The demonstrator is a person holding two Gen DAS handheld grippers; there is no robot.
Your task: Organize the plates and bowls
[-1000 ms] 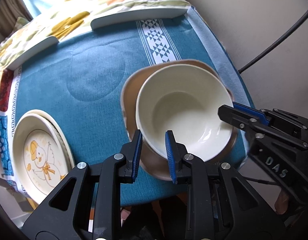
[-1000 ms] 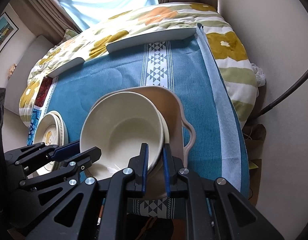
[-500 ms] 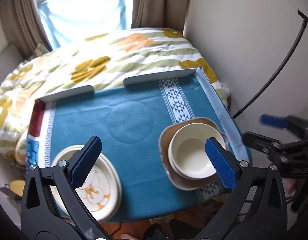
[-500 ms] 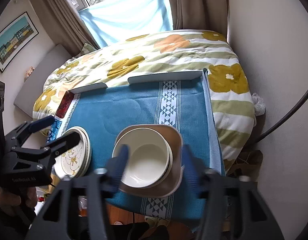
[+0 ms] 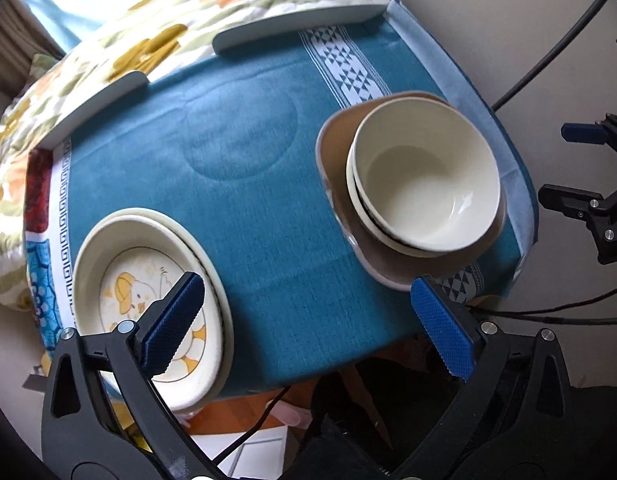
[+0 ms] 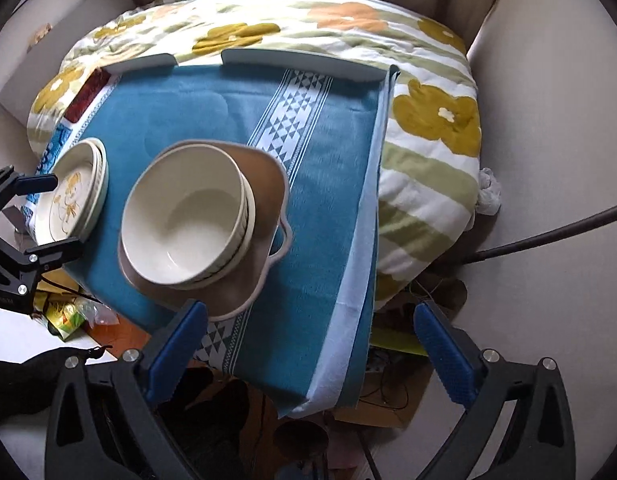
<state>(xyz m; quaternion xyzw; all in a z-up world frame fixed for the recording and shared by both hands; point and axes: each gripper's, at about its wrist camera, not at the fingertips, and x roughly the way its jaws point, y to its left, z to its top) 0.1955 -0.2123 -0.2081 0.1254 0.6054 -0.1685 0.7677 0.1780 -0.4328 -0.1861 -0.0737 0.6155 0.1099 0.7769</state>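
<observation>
Two nested cream bowls (image 5: 424,192) sit in a brown eared dish (image 5: 340,152) at the table's right front; they also show in the right wrist view (image 6: 184,216), in the dish (image 6: 264,188). A stack of cream plates, the top one with a duck picture (image 5: 144,280), lies at the left front and shows in the right wrist view (image 6: 74,192). My left gripper (image 5: 308,328) is open and empty above the front edge. My right gripper (image 6: 308,344) is open and empty, off the front right corner.
A teal cloth (image 5: 248,184) with a white patterned band covers the small table. Behind it is a bed with a floral duvet (image 6: 308,24). A wall (image 6: 556,120) stands to the right. Cables and clutter lie on the floor below the table's front edge.
Both grippers were shut on the bowl's rim a second ago. They have let go, opened wide and drawn back from the bowls, which rest in the brown dish.
</observation>
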